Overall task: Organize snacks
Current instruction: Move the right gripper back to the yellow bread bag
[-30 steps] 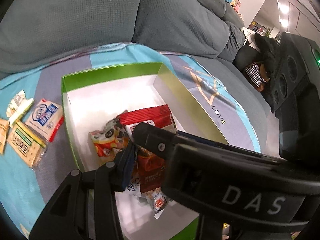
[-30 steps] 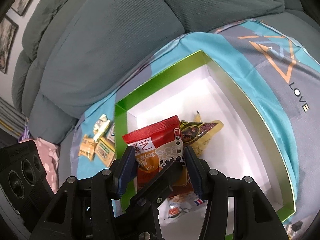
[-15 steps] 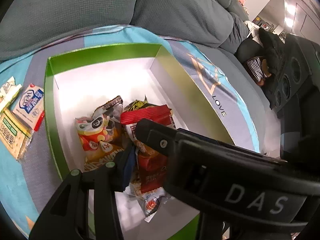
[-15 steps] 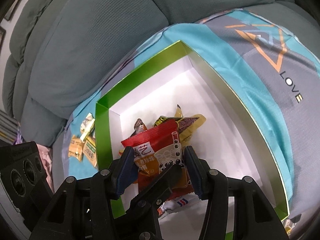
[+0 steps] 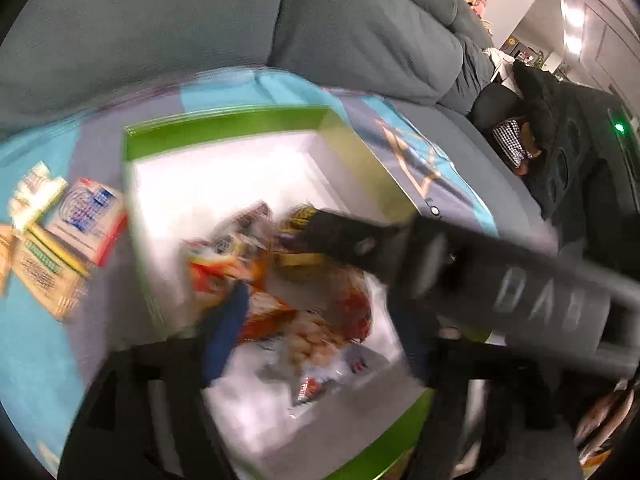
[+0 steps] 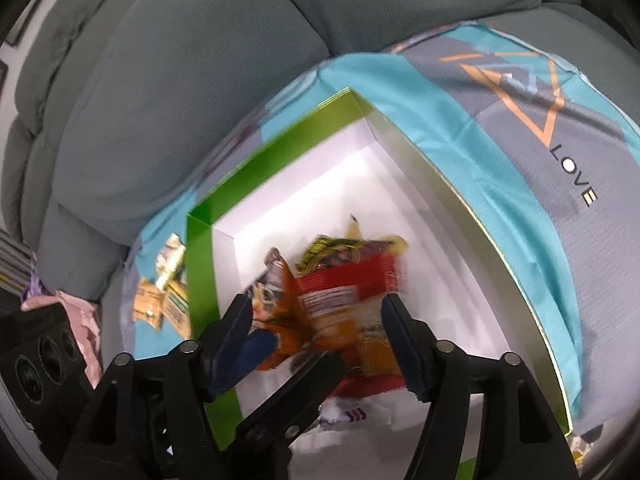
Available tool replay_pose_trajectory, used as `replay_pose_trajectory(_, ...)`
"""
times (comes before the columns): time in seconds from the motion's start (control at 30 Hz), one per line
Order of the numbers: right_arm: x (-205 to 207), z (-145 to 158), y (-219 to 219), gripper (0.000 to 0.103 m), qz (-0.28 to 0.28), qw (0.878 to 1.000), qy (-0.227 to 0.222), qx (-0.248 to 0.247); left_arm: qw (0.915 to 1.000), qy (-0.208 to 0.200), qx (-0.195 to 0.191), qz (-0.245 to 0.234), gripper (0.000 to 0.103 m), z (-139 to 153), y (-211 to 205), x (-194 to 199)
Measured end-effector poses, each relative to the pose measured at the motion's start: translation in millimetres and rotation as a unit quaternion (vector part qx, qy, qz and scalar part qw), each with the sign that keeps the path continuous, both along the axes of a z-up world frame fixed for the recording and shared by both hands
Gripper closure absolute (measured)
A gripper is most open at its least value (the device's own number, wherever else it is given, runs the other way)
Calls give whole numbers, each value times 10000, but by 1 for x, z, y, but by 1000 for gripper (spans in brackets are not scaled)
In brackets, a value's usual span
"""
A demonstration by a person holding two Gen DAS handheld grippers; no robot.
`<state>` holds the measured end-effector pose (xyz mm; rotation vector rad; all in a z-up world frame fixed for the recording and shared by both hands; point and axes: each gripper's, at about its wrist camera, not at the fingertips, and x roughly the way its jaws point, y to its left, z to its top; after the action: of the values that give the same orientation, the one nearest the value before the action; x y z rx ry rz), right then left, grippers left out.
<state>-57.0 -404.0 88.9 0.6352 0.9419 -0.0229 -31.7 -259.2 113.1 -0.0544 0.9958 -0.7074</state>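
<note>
Several snack packets (image 6: 340,300) are piled in the green box (image 6: 256,168); the right gripper (image 6: 320,344) is spread, released; small packets (image 5: 60,240) left outside remain to be boxed; the left gripper's state cannot be told.

Box (image 6: 472,204) sits on cloth (image 6: 516,148) spread over sofa seat; back cushions (image 6: 168,80) rise behind it. Snack packets (image 6: 344,280) heaped inside box, toward near-left part; far end of box floor bare. More packets (image 5: 68,232) lie on cloth outside box's left wall. Right claw (image 6: 320,320) hangs over the heap, fingers spread either side. Left claw (image 5: 288,272) crosses above box beneath it.
</note>
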Motion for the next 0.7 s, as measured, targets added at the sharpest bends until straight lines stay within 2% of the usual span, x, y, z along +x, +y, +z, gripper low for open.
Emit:
replay_pose_trajectory(0.07,-4,5,-2,28,-87,9998,-162,46,9997,-224,21,74,26,6,13,-3)
replay_pose_trajectory(0.13,-7,11,-2,27,-144,9994,-300,25,9993,-256,17,277,23,11,32,-2)
replay_pose_trajectory(0.3,-6,23,13,26,-73,9986,-520,-3,9949,-257,-88,974,8,20,83,6)
replay_pose_trajectory(0.47,-1,26,33,19,122,9981,-575,-199,9876,-542,387,1423,3,18,129,9)
replay_pose_trajectory(0.57,4,27,47,19,270,9975,-571,-329,9812,-498,618,1759,3,12,152,20)
replay_pose_trajectory(0.63,6,28,58,19,322,9968,-577,-453,9797,-405,733,1822,3,5,169,28)
replay_pose_trajectory(0.7,10,29,71,19,411,9957,-594,-582,9770,-310,714,1987,3,-5,191,36)
